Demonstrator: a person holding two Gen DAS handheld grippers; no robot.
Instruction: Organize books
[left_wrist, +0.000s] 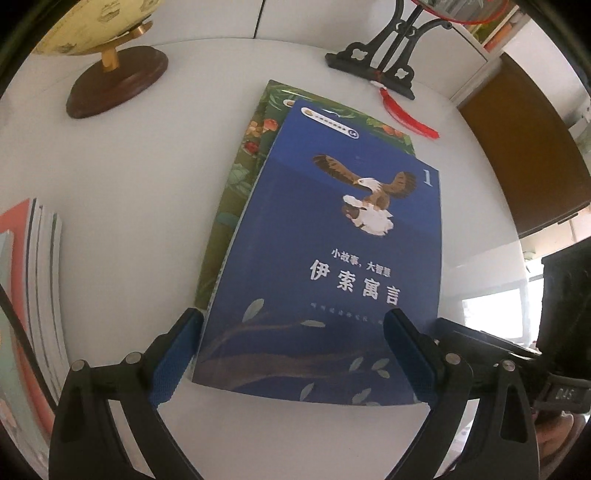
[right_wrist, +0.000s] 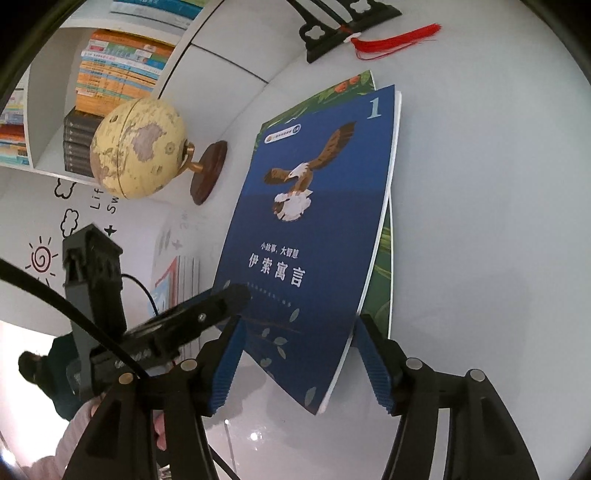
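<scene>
Here both claws stand spread and grip nothing: the left gripper (left_wrist: 291, 332) and right gripper (right_wrist: 299, 350) straddle the near edge of the glossy blue eagle-cover book (left_wrist: 332, 258), lying atop a green leaf-patterned book (left_wrist: 236, 177). Beyond it stands a cream globe (right_wrist: 138, 147). Probably just laid down; next, squaring the stack.

We see a deep blue book (left_wrist: 332, 258) bearing a brown-and-white eagle, a green leafy-patterned book (left_wrist: 236, 184) beneath, a cream globe (right_wrist: 138, 147), and a red tassel (right_wrist: 399, 38).
</scene>
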